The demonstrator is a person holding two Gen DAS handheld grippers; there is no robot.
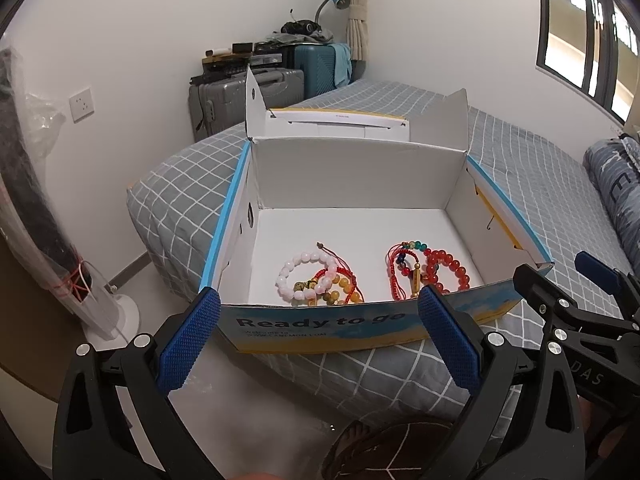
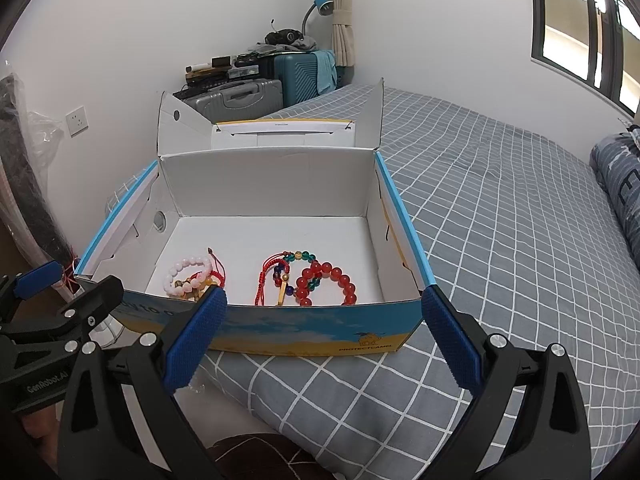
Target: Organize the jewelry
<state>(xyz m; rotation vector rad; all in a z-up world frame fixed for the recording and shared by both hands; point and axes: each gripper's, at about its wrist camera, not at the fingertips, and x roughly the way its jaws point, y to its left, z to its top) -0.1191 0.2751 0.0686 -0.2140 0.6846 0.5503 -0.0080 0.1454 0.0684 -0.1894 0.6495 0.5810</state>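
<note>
Seen from the left wrist: an open cardboard box (image 1: 332, 324) on a grey checked bed (image 1: 520, 152), lid flap thrown back, with 2 clusters of jewelry on its white floor. Nearer the left wall, a pink bead bracelet (image 1: 304, 272) tangled with amber beads and red cord; nearer the right wall, a red bead bracelet (image 1: 444, 268) beside a red cord piece with a gold pendant (image 1: 414, 284). Left gripper (image 1: 320, 340) spread wide and empty, poised just outside the front wall, blue pads (image 1: 188, 344) level with the rim. Seen from the right wrist: same box, same 2 clusters apart from each other, the red bracelet (image 2: 326, 282) closest to this side. Right gripper (image 2: 324, 344) likewise wide open, holding nothing, hovering before the front wall. Probably a reach-in to lift 1 piece. Best done by clearing the rim first, descending straight over a single loop, narrowing the spread, pinching 1 strand of beads only, and lifting slowly so the knotted cords do not drag neighbours along.
</note>
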